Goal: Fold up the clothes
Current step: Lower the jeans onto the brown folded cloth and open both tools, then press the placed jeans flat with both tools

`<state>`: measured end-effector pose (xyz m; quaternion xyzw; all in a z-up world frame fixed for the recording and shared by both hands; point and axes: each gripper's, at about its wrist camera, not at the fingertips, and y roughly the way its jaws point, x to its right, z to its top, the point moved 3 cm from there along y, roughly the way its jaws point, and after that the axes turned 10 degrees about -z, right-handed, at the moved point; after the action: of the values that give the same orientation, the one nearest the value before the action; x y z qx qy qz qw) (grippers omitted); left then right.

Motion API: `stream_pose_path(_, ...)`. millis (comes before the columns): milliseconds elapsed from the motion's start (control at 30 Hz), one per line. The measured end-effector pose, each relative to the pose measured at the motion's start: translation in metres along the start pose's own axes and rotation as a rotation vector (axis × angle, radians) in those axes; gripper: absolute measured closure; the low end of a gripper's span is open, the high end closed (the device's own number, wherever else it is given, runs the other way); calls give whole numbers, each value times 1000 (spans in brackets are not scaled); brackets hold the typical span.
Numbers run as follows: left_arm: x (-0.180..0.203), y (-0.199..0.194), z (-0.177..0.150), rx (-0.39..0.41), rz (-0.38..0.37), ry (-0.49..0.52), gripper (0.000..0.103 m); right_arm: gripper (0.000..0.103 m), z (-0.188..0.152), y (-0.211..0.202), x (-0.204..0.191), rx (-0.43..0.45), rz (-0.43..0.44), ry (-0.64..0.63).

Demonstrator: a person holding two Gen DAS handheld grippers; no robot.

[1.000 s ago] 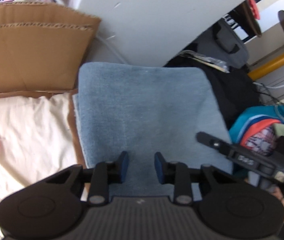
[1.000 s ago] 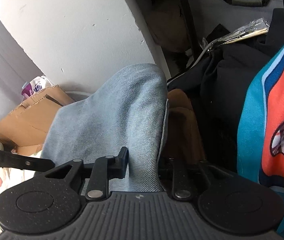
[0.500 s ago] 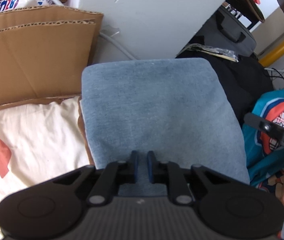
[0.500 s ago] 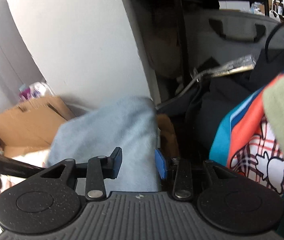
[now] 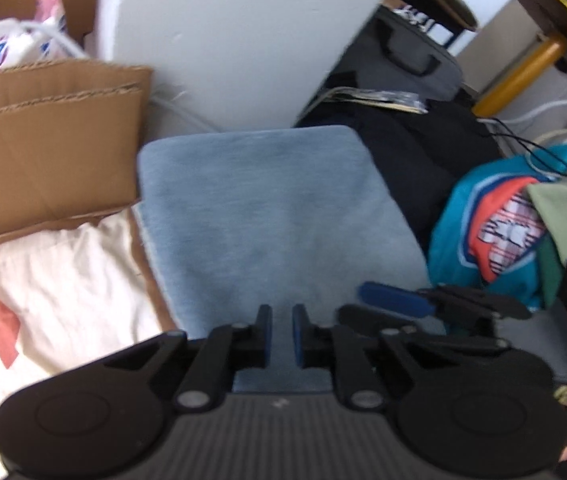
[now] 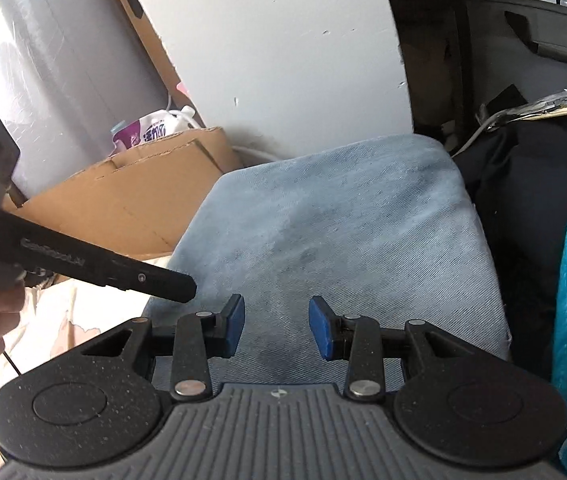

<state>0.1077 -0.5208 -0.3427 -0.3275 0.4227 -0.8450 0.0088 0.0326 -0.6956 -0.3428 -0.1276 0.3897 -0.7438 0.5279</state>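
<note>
While the left gripper [image 5: 282, 335] hovers over the folded blue denim garment's [image 5: 275, 216] near edge, its jaws have just narrowed almost together, nothing visibly pinched. Seen from the right wrist, the right gripper [image 6: 276, 327] stands spread, empty, above that denim.

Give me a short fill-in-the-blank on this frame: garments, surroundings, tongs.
1. The folded garment under both tongs is light ___ denim.
2. Left of it, a flattened ___ box leans near the white wall.
3. The right tongs have their jaws ___ above the denim.
4. The cream cloth carries a ___ patch.

Missing words: blue; cardboard; open; red
</note>
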Motion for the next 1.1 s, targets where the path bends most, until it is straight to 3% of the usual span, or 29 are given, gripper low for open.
stream_pose_path(100, 6, 8, -7, -10, 18, 47, 93, 63, -6, 3, -8, -12, 4, -17)
stream_pose_path(167, -1, 19, -17, -37, 18, 13, 93, 63, -14, 7, -13, -21, -4, -38)
stream_pose_path(267, -10, 25, -31, -22, 42, 32, 101, 62, -28, 13, -11, -28, -29, -32)
stream_pose_path(367, -23, 27, -38, -10, 39, -26, 100, 62, -38, 16, -10, -29, -30, -29)
stream_pose_path(500, -13, 27, -42, -20, 99, 84, 100, 62, -42, 17, -15, -28, -37, -49)
stream_pose_path(567, -13, 28, -43, -22, 107, 92, 100, 62, -42, 19, -16, -33, -40, -48)
stream_pose_path(733, -20, 31, -45, -8, 110, 48, 100, 62, -48, 25, -20, -36, -53, -47)
stream_pose_path(867, -13, 16, -40, 23, 106, 55, 100, 62, -37, 20, -24, -45, -75, -52)
stream_pose_path(967, -11, 3, -27, 81, 158, 79, 100, 62, -24, 12, -13, -22, -72, -37)
stream_pose_path(1100, -16, -1, -8, 120, 171, 70, 98, 62, 4, 10, 12, 18, -147, -49)
